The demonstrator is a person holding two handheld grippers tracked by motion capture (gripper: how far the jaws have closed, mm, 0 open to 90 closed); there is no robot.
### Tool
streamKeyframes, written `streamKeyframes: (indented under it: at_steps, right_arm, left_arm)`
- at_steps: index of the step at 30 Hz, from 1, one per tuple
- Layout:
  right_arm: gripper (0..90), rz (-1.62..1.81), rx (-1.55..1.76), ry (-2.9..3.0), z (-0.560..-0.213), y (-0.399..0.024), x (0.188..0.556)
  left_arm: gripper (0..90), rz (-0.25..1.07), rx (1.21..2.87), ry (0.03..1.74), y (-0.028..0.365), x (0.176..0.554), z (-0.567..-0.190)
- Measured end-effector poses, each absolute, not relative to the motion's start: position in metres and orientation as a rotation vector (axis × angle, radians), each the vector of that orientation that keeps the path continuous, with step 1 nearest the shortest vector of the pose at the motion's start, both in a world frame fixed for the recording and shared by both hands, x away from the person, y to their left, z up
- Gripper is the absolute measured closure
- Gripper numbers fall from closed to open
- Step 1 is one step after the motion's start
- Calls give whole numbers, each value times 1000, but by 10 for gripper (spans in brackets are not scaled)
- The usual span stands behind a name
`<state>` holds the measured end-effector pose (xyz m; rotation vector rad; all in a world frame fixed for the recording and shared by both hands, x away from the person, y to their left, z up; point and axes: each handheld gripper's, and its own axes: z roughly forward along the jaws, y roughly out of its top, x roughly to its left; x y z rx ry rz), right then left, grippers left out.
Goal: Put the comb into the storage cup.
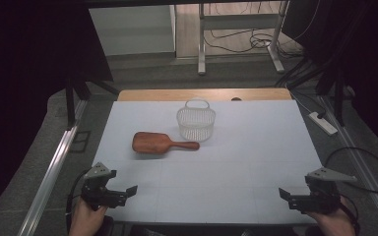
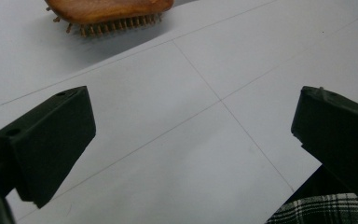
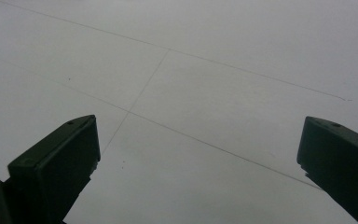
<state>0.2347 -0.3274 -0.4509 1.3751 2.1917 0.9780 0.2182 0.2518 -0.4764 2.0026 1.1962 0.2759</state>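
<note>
A wooden hairbrush point(image 1: 158, 143) lies bristles down near the middle of the white table point(image 1: 256, 157), its handle pointing right. Just behind it a small white wire basket point(image 1: 196, 122) with a loop handle stands upright. My left gripper point(image 1: 123, 192) rests at the front left corner, held by a hand, open, with nothing between its jaws. The brush head and bristles point(image 2: 107, 13) show at the top of the left gripper view, well ahead of the left gripper point(image 2: 193, 135). At the front right corner my right gripper point(image 1: 289, 195) is open too; over bare table the right gripper point(image 3: 198, 161) holds nothing.
A wooden strip point(image 1: 204, 94) edges the table's far side. Metal rails point(image 1: 54, 167) run along both sides. A power strip point(image 1: 323, 123) and cables lie on the floor to the right, and a desk frame point(image 1: 236, 34) stands behind. A plaid sleeve point(image 2: 326, 210) is visible.
</note>
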Motion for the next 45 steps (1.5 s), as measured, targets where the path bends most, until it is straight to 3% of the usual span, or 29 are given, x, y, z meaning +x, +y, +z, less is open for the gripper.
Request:
streamKeyframes:
  at_steps: [45]
  right_arm:
    - [0,968,1364,2240,-452,-326,237]
  left_arm:
    - [0,207,2071,1074,221,274,-466]
